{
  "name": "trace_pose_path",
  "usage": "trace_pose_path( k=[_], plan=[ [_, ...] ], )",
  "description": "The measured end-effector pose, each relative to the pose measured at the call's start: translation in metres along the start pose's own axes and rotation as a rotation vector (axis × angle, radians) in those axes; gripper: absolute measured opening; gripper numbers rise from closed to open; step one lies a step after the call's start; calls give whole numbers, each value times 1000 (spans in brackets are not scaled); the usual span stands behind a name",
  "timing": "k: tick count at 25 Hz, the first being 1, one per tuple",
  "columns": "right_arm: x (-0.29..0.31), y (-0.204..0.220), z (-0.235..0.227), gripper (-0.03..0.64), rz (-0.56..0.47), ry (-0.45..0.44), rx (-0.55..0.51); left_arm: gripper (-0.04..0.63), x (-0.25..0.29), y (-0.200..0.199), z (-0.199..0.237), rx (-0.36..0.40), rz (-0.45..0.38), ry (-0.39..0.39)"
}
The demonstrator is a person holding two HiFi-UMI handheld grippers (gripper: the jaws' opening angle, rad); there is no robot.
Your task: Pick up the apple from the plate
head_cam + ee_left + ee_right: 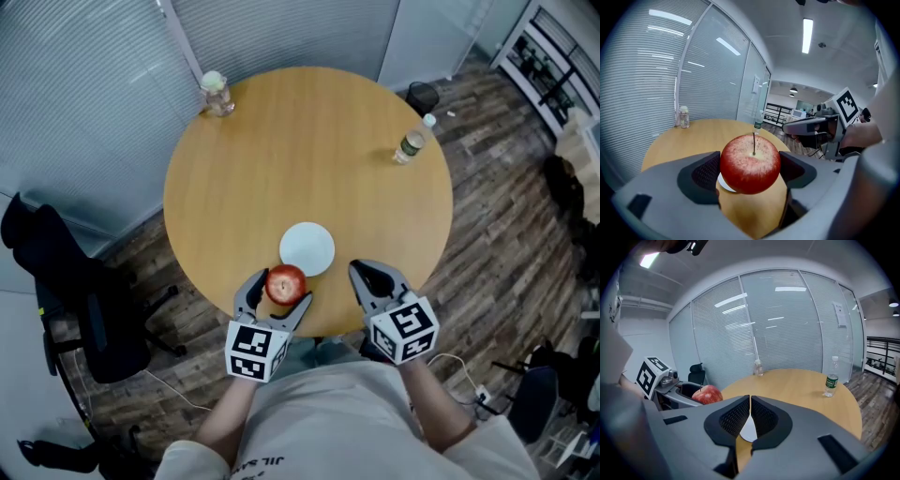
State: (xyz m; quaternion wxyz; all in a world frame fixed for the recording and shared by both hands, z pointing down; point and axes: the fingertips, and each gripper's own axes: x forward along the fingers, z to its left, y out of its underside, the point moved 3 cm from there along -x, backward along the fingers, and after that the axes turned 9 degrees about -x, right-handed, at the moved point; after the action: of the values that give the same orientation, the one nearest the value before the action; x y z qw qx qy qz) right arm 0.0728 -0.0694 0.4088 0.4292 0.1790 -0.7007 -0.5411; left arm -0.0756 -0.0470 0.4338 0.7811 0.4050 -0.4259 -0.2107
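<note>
A red apple (286,282) with a thin stem is clamped between the jaws of my left gripper (278,289), just off the near-left rim of the white plate (308,247). In the left gripper view the apple (750,163) fills the gap between both pads and hangs above the wooden table (708,136), with the plate (724,183) showing beneath it. My right gripper (372,278) sits at the plate's near right, jaws shut with nothing between them. The right gripper view shows the pads (761,416) meeting, the plate (749,430) beyond them and the apple (707,394) at left.
A round wooden table (309,159) carries a small jar (216,93) at its far left edge and a green-labelled water bottle (412,141) at its far right. A black office chair (70,300) stands left of the table. Glass walls with blinds run behind.
</note>
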Motion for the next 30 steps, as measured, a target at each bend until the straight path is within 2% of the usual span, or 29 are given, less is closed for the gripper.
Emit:
trace_pose_path(
  k=[9, 15, 30],
  plan=[
    [3, -14, 6, 32, -24, -15, -9, 390, -12, -17, -4, 16, -27, -16],
    [6, -13, 10, 31, 1, -40, -29, 390, -8, -23, -12, 11, -36, 9],
    [12, -16, 12, 31, -13, -73, -21, 391, -2, -28, -16, 31, -18, 49]
  ],
)
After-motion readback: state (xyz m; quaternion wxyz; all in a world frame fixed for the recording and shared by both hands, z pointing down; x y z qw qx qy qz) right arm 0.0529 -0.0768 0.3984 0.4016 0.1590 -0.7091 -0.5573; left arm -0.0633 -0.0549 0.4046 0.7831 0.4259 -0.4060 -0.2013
